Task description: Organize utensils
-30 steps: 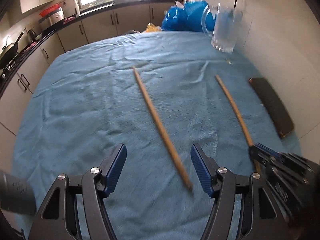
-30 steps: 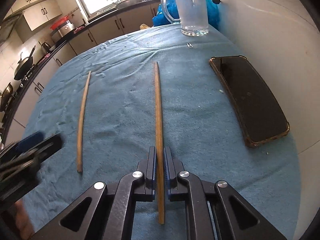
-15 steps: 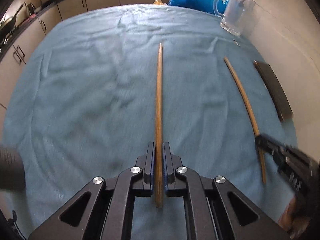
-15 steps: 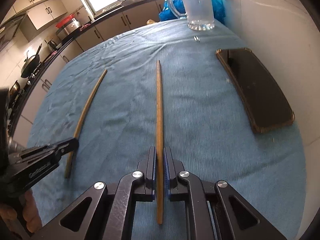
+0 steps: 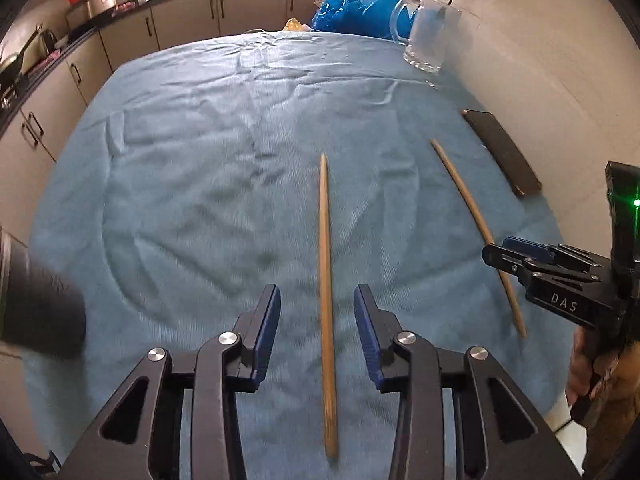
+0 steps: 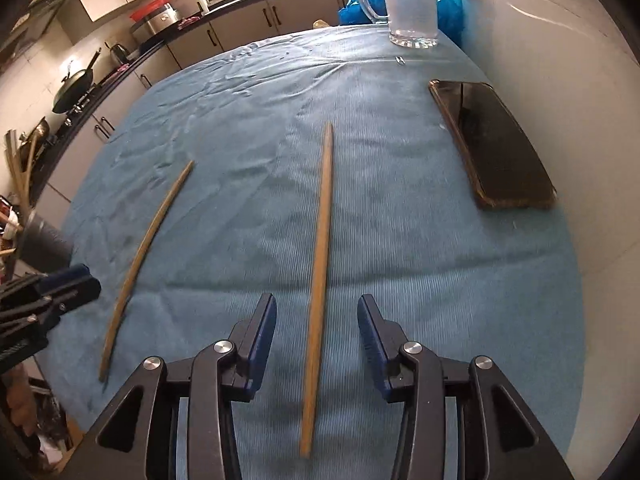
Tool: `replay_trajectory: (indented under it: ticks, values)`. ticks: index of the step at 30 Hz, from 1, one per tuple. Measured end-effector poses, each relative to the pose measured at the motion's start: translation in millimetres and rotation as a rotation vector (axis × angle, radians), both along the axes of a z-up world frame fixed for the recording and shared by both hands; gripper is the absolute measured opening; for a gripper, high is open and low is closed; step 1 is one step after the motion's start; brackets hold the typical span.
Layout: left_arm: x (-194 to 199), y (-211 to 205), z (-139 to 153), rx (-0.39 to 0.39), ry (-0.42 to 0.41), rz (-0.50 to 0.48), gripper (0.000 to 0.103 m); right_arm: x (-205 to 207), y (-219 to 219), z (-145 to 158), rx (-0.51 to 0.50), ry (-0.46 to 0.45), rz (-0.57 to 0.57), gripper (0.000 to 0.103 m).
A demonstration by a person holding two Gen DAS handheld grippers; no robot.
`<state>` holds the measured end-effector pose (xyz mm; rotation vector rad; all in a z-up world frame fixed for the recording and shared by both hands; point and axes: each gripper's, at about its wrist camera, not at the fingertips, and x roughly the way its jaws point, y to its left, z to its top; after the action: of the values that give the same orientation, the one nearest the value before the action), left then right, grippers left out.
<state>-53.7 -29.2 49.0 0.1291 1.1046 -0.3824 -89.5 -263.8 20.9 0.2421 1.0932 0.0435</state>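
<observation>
Two wooden chopsticks lie on the blue cloth (image 5: 200, 184). In the left wrist view one chopstick (image 5: 326, 280) lies straight between the open fingers of my left gripper (image 5: 317, 320). The other chopstick (image 5: 476, 228) lies to its right, under my right gripper (image 5: 520, 258). In the right wrist view that chopstick (image 6: 318, 280) lies between the open fingers of my right gripper (image 6: 317, 328). The left chopstick (image 6: 144, 256) lies to the left, next to my left gripper (image 6: 60, 284). Both chopsticks rest on the cloth, untouched by the fingers.
A glass mug (image 6: 408, 4) stands at the table's far right by blue plastic bags (image 5: 356, 8). A dark phone (image 6: 492, 144) lies near the right wall. A dark cylinder (image 5: 36, 312) sits at the left edge. Kitchen cabinets run behind.
Both grippers were shut on their chopsticks half a second ago and now stand open. Both chopsticks now lie free on the cloth.
</observation>
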Motion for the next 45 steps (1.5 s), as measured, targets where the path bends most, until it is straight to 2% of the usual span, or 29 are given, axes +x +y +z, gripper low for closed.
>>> replay_trajectory:
  ticks: [3, 5, 6, 7, 9, 15, 19, 20, 21, 22, 27, 34, 40, 45]
  values:
    - [24, -16, -11, 0.068, -0.014, 0.010, 0.037, 22, 3, 0, -0.045, -0.005, -0.007, 0.045]
    - [39, -24, -20, 0.090, 0.012, 0.009, 0.036, 38, 5, 1, -0.074, 0.000, -0.010, 0.038]
    - [46, -26, -23, 0.088, 0.027, 0.006, 0.034, 46, 6, 1, -0.084, 0.006, -0.012, 0.033]
    - [53, -31, -26, 0.086, 0.041, 0.002, 0.028, 52, 6, 1, -0.091, 0.011, -0.014, 0.030]
    - [60, -34, -31, 0.092, 0.060, 0.012, 0.024, 68, 5, 1, -0.109, 0.025, -0.017, 0.026]
    - [78, -41, -32, 0.103, 0.040, 0.009, 0.024, 111, 13, 2, -0.180, 0.067, -0.024, 0.023]
    - [83, -41, -33, 0.090, 0.040, 0.021, 0.024, 120, 21, 2, -0.180, 0.070, -0.033, 0.008]
    - [83, -42, -33, 0.088, 0.037, 0.019, 0.023, 120, 23, 1, -0.187, 0.063, -0.032, 0.008]
    - [82, -41, -32, 0.088, 0.034, 0.015, 0.010, 119, 25, 1, -0.190, 0.052, -0.029, 0.008]
    - [80, -38, -30, 0.081, 0.033, 0.015, 0.006, 116, 26, 1, -0.174, 0.039, -0.030, 0.008]
    - [65, -18, -7, -0.005, -0.026, 0.063, 0.006, 96, 25, 16, -0.122, -0.043, -0.051, 0.008]
    - [31, 14, 38, -0.100, -0.138, 0.104, 0.006, 58, 32, 60, -0.052, -0.212, -0.055, 0.008]
    - [5, 25, 64, -0.123, -0.229, 0.142, 0.006, 30, 42, 90, 0.013, -0.324, -0.051, 0.008]
    - [-18, 28, 82, -0.113, -0.307, 0.164, 0.006, 6, 59, 107, -0.015, -0.410, -0.034, 0.008]
